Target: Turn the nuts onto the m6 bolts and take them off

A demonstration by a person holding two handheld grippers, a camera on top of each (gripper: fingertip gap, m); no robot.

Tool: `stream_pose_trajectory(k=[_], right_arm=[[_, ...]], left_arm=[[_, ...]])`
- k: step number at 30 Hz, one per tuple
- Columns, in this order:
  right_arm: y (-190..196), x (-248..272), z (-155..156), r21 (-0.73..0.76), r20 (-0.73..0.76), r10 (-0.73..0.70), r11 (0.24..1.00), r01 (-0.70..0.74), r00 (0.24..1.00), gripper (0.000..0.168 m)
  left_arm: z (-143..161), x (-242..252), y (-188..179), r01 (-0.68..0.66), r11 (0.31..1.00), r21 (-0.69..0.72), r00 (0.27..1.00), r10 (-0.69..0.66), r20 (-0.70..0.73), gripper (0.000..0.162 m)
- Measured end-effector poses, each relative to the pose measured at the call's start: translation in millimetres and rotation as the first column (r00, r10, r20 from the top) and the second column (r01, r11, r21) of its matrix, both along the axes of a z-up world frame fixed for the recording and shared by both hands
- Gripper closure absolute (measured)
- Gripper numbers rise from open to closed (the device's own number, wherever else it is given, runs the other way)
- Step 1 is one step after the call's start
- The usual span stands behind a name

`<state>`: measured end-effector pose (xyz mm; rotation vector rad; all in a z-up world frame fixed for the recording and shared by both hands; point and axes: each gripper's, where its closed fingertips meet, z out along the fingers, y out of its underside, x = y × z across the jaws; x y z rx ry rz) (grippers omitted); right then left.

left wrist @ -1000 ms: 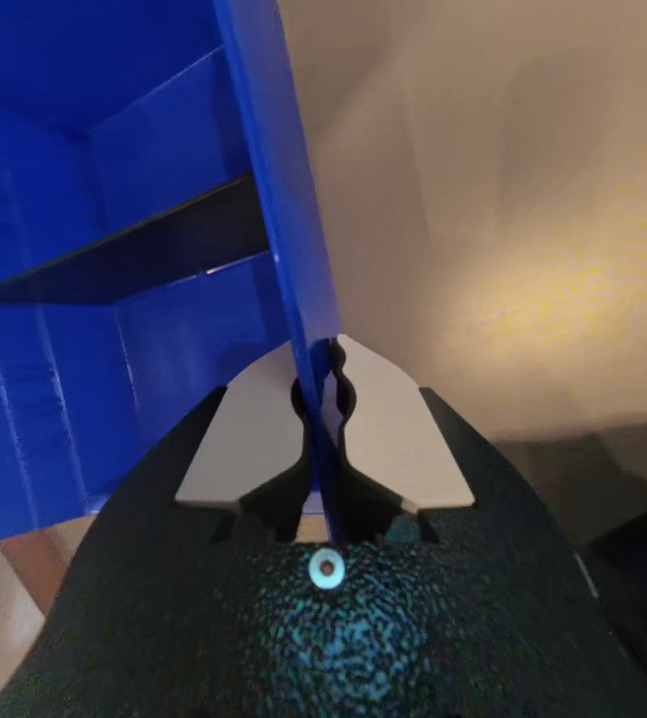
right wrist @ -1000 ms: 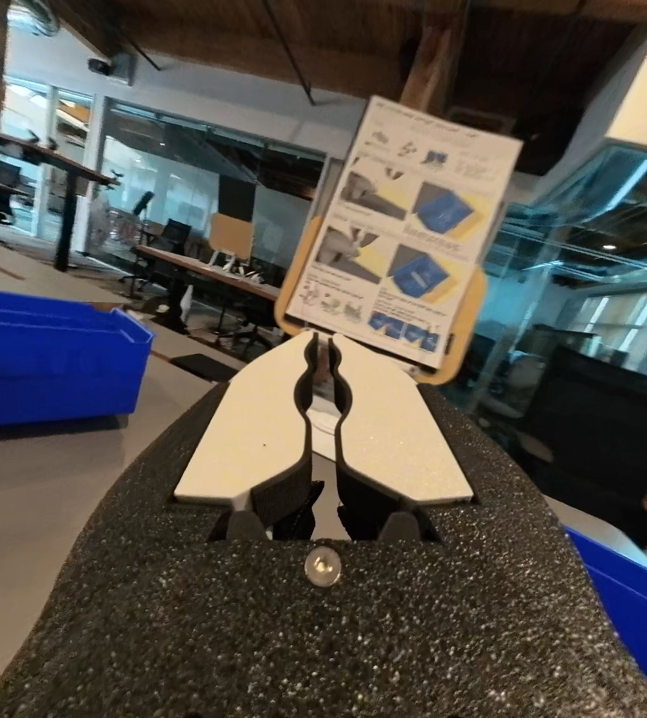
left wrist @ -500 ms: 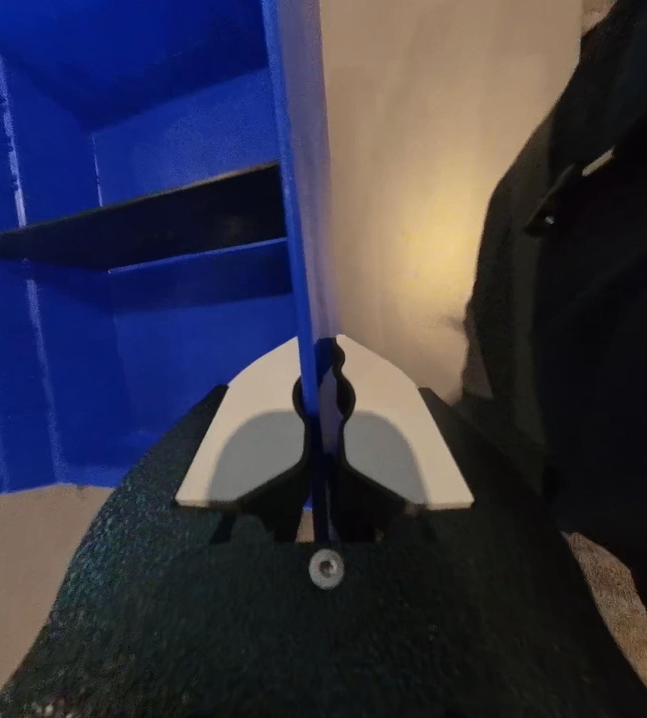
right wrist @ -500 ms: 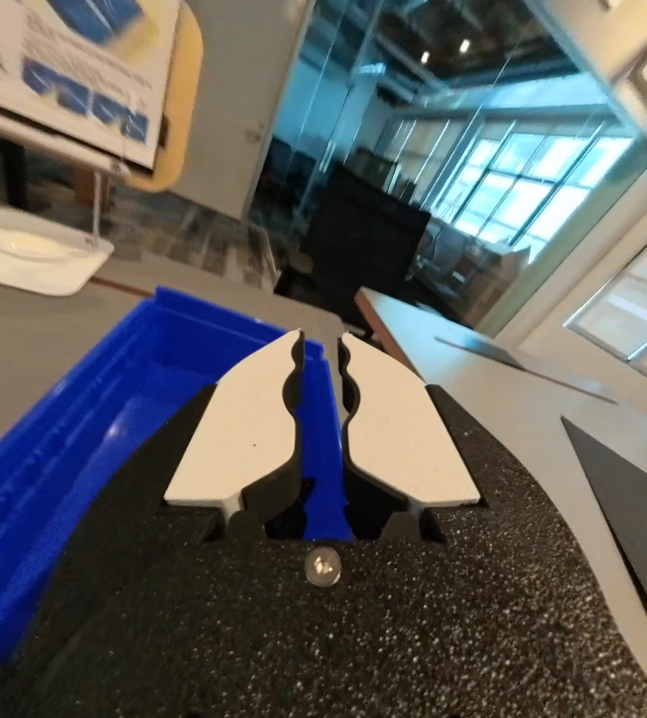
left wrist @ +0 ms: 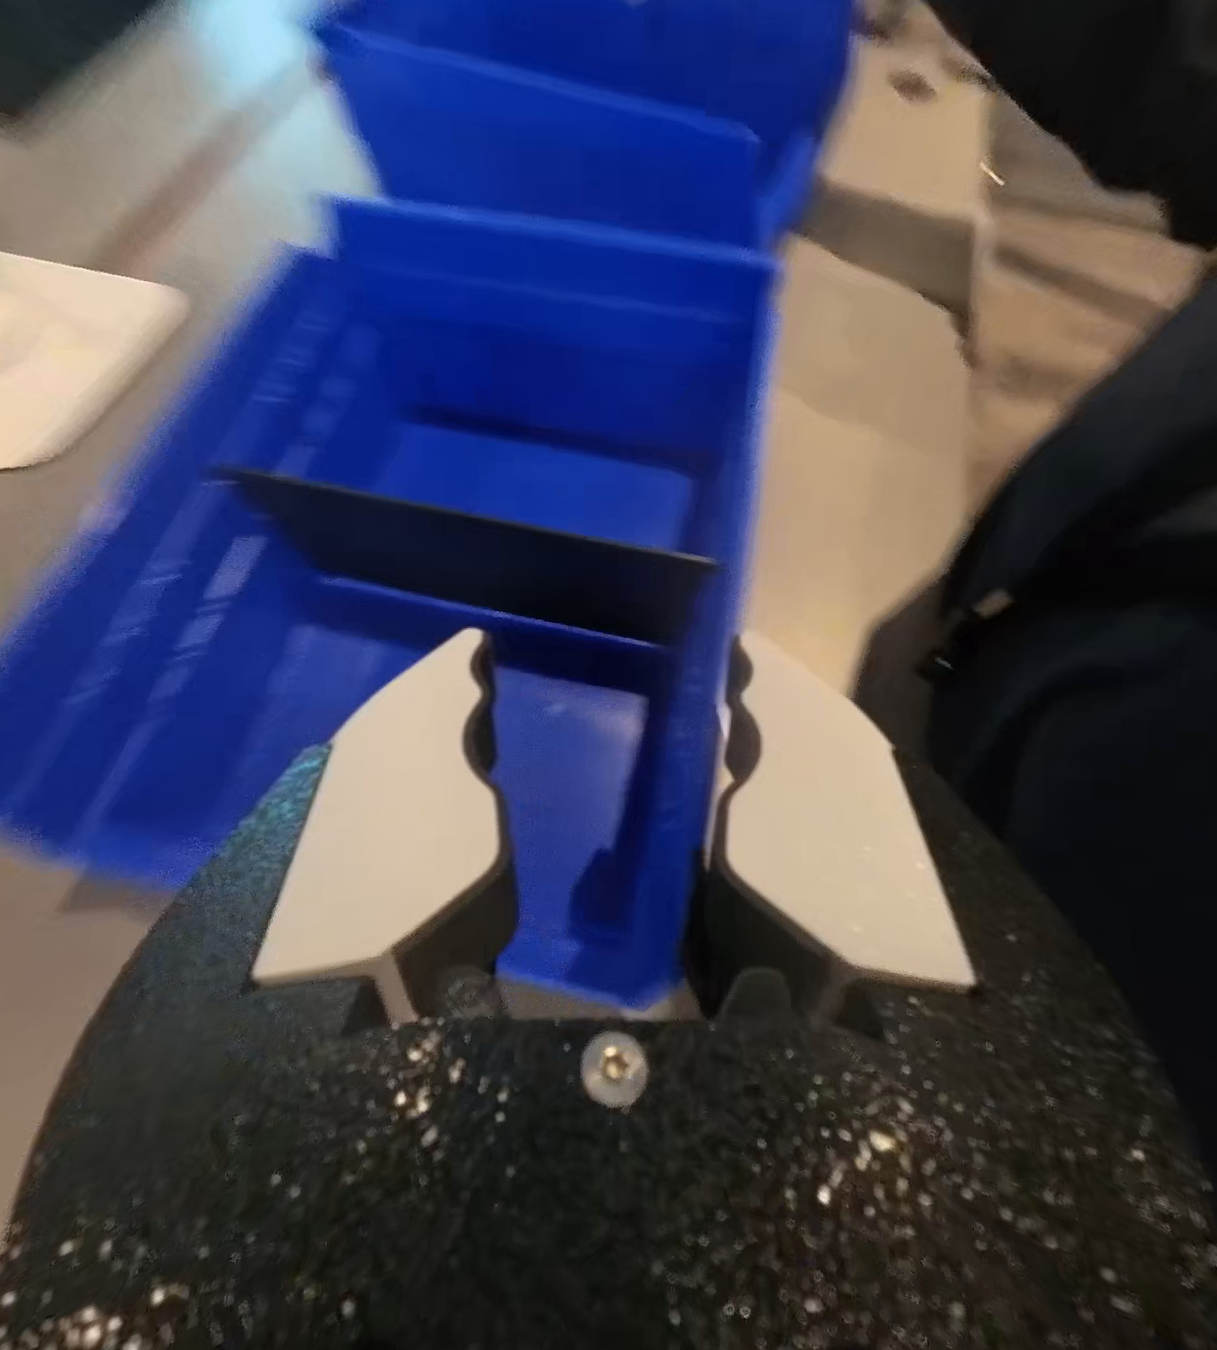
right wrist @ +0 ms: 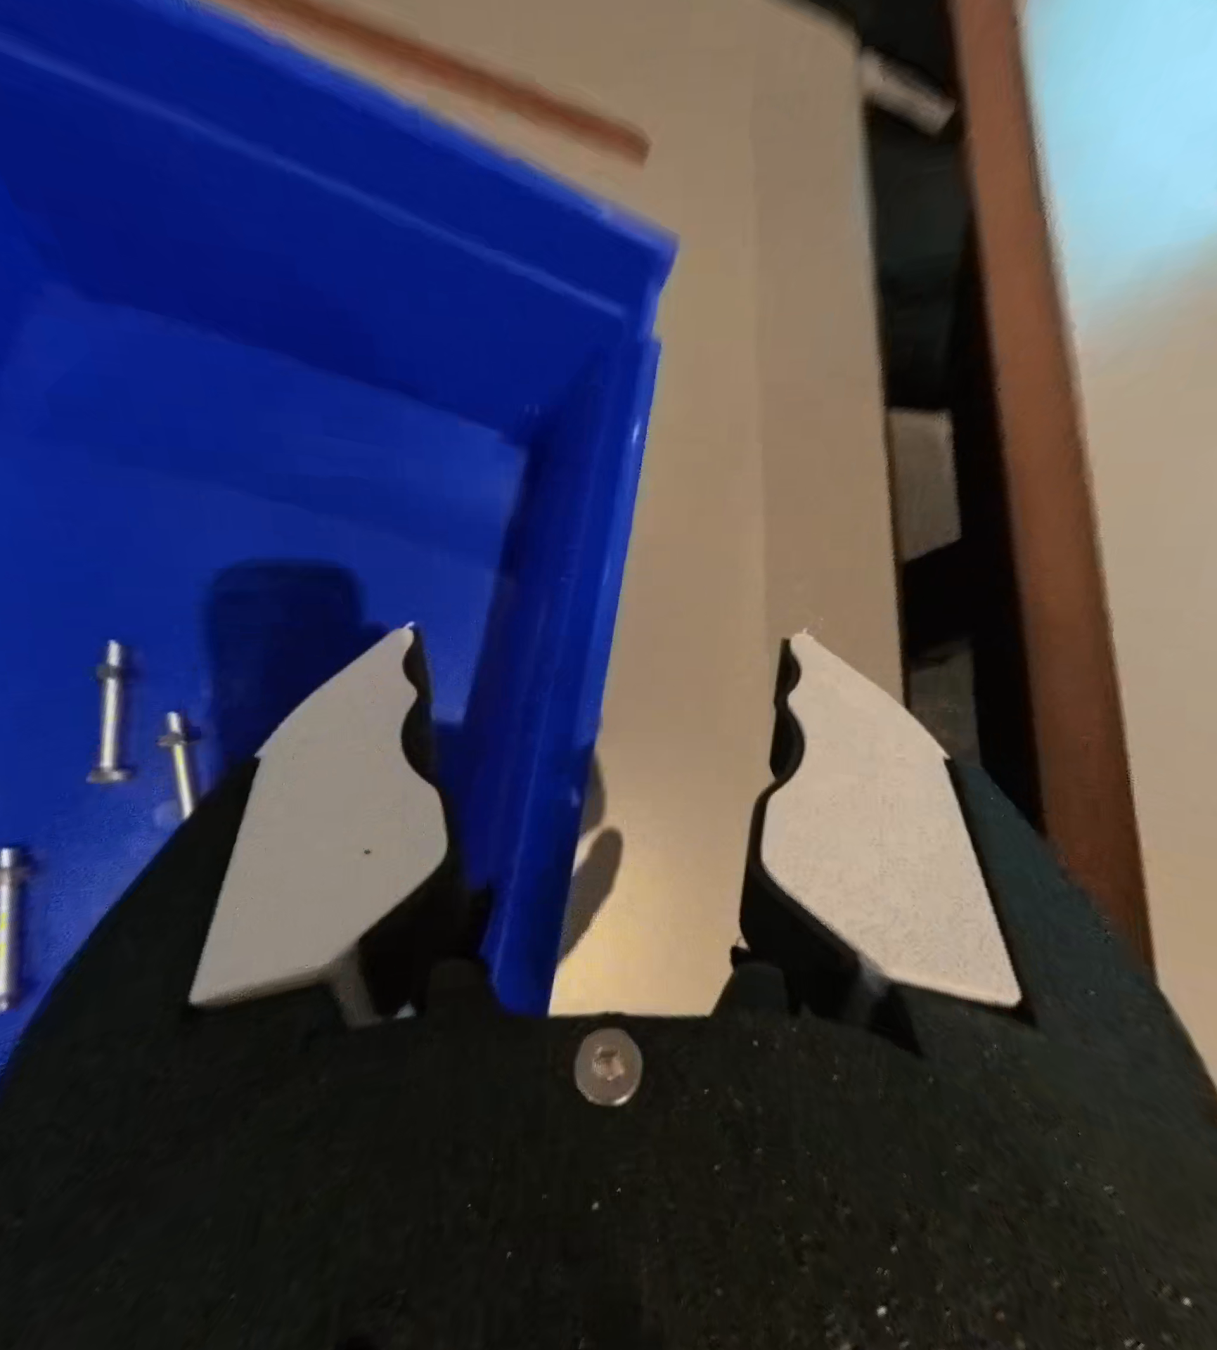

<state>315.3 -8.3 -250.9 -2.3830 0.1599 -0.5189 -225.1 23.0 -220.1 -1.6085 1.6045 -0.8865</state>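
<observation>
While both grippers' fingers stand wide and empty, the bolts [right wrist: 108, 712] lie lengthwise left of the right gripper [right wrist: 598, 635], inside the blue bin [right wrist: 298, 307].

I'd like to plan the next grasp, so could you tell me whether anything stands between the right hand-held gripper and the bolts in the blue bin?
Partly. The right hand-held gripper, open, straddles the blue bin's side wall; only its left finger is inside. The bolts lie uncovered on the bin floor, left of that finger.
</observation>
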Motion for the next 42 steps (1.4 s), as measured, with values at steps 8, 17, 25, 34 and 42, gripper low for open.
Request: stream_pose_trajectory(k=[8,17,25,34,42], right_arm=[[2.2,-3.5,-52.2,-0.293,-0.201,0.009,0.954,-0.069,0.980,0.120],[3.9,-20.2,-56.3,-0.290,-0.414,-0.040,0.953,-0.090,0.909,0.161],[10.9,-29.0,-25.7,-0.213,-0.426,-0.032,0.975,-0.066,0.904,0.163],[35.9,-63.9,83.1,-0.090,-0.398,0.065,0.990,-0.109,0.915,0.163],[141.2,-237.9,184.8,0.082,-0.403,0.406,0.909,-0.410,0.820,0.163]], left_arm=[[27.7,-63.5,69.8,-0.426,0.903,0.062,0.892,0.407,0.197,0.093],[25.8,-110.0,95.0,-0.575,0.818,0.009,0.799,0.559,0.221,0.097],[22.2,-122.4,93.3,-0.575,0.817,-0.036,0.788,0.565,0.246,0.101],[21.4,-141.5,94.7,-0.570,0.818,-0.083,0.772,0.567,0.288,0.104],[35.3,-185.3,105.5,-0.683,0.715,-0.147,0.629,0.679,0.378,0.103]])
